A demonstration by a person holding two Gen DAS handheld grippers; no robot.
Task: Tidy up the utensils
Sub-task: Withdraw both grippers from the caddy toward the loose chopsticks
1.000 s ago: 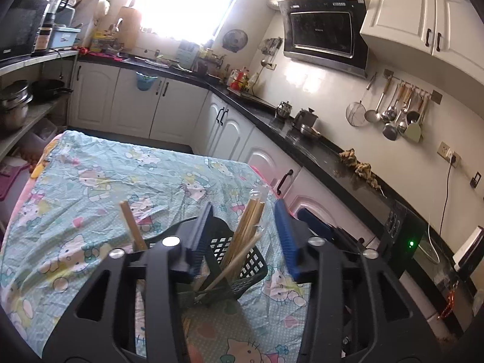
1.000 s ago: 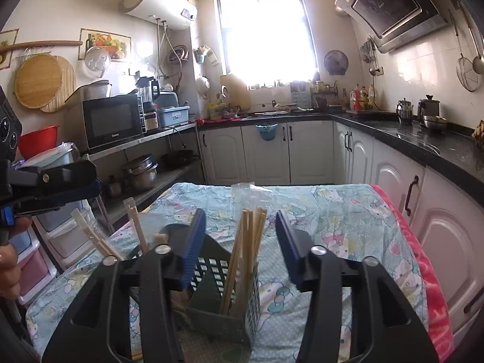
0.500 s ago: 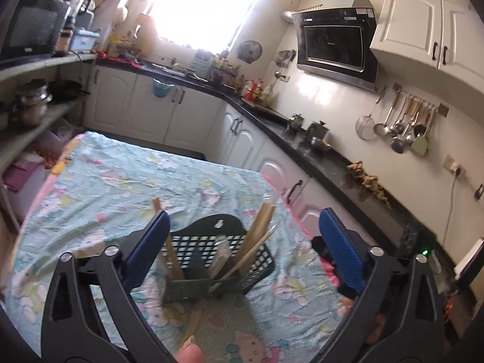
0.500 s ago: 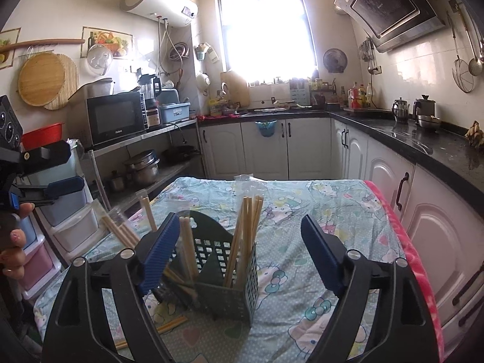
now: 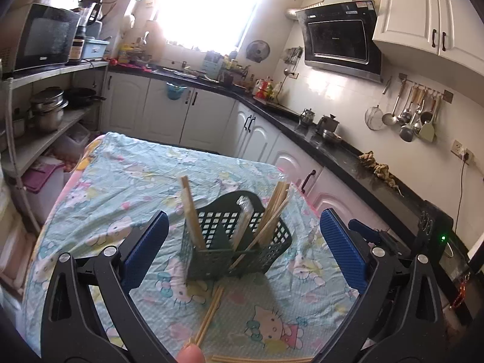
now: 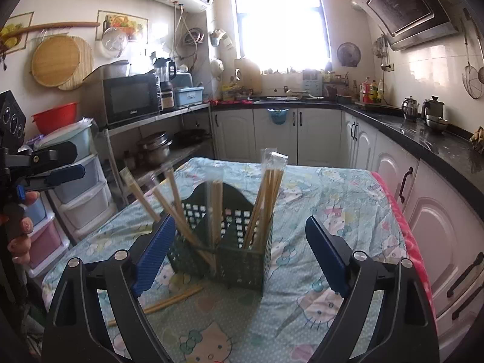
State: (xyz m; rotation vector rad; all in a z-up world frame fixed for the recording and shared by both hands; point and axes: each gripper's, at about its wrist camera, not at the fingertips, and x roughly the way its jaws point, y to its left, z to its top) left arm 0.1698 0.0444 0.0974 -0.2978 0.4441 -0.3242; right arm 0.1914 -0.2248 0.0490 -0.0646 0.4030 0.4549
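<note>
We see the left gripper (image 5: 242, 249) spread wide, its blue pads (image 5: 145, 251) standing well clear on either side of the dark green utensil basket (image 5: 239, 243) and touching nothing. The right gripper (image 6: 239, 255) is likewise spread and its jaws are opening at this moment — the basket (image 6: 242, 260) sits between them, but neither pad (image 6: 154, 254) presses on it. Both grippers hold nothing.

The basket stands upright on the table, on a pale blue cartoon-print cloth (image 5: 127, 187), toward the near right part of it. Wooden chopsticks (image 6: 266, 199) stand in its compartments: a clear-wrapped bundle leans in the right one, another pair rises upright near the middle, and several tilt out to the left. In the left wrist view one pair (image 5: 190, 211) leans at the left end and a bundle (image 5: 273, 211) at the right; exactly which compartment each sits in is hard for us to say through the mesh.

Loose chopsticks (image 5: 208, 314) lie flat on the cloth just on the near side of the basket — a fingertip (image 5: 190, 355) shows at the bottom edge beside their near end. In the right wrist view the left gripper (image 6: 57, 169) appears at the far left, held by a hand (image 6: 21, 230).
</note>
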